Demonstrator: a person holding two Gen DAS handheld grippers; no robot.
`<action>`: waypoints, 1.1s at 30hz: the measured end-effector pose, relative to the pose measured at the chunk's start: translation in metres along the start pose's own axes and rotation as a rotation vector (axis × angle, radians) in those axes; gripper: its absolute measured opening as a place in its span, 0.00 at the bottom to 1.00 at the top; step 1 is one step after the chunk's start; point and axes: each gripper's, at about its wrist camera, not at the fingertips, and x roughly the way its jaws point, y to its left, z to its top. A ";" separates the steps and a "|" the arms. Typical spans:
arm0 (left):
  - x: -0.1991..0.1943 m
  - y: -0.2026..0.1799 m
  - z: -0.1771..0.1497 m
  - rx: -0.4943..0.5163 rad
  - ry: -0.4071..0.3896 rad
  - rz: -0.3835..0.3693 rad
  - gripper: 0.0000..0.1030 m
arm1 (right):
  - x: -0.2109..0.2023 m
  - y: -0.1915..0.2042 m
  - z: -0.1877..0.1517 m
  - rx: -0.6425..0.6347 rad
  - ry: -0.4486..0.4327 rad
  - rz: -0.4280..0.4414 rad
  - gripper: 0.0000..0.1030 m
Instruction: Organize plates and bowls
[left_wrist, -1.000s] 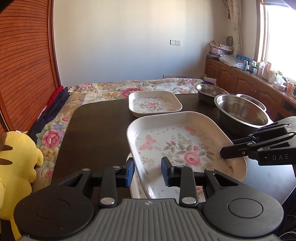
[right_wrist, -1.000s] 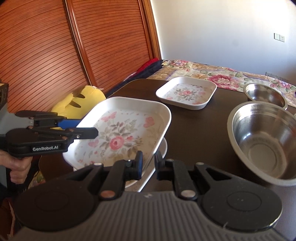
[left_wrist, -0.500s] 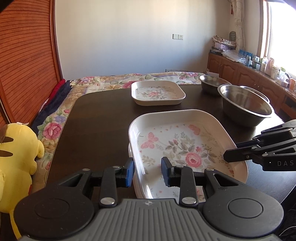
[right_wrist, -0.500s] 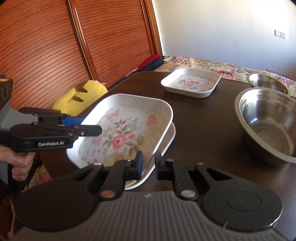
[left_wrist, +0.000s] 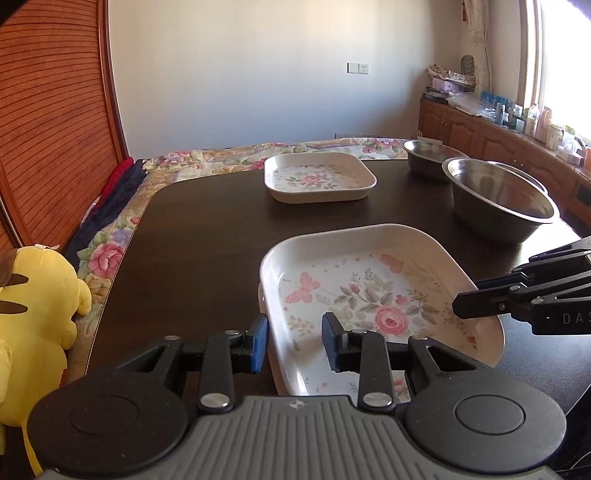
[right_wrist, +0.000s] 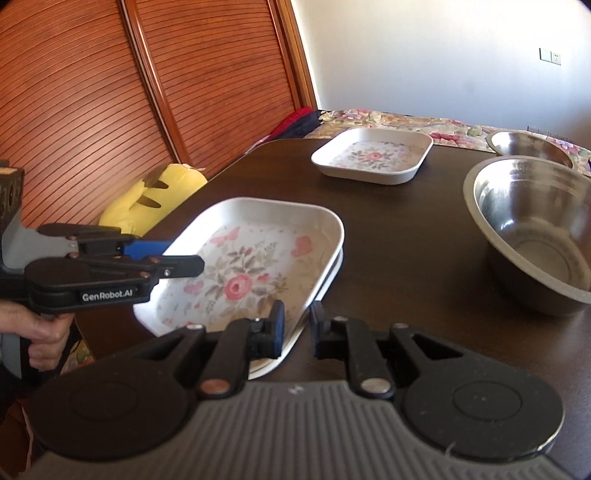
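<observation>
Dark table (left_wrist: 207, 229): floral tray (left_wrist: 369, 295) seemingly nested, empty.

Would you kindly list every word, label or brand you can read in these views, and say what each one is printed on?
"GenRobot.AI": white lettering on the black body of the left gripper, seen from the right wrist view.
"DAS": cut off by the frame edge, on the black body of the right gripper, seen from the left wrist view.
Bottles and boxes on the cabinet counter by the window: labels too small to read.

three floral plates: two stacked at lower centre (left_wrist: 380, 295), one upper centre (left_wrist: 319, 177); two steel bowls, right (left_wrist: 502, 199) (left_wrist: 430, 157); one yellow plush, left (left_wrist: 33, 295).
</observation>
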 end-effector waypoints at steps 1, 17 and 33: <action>0.000 0.000 0.000 -0.002 0.000 0.000 0.33 | 0.000 0.000 0.000 0.001 -0.001 0.000 0.17; -0.005 0.003 0.007 -0.011 -0.037 -0.004 0.45 | -0.015 -0.002 0.007 -0.020 -0.072 -0.014 0.17; 0.025 0.020 0.077 0.017 -0.103 -0.024 0.73 | -0.026 -0.033 0.069 -0.064 -0.150 -0.042 0.43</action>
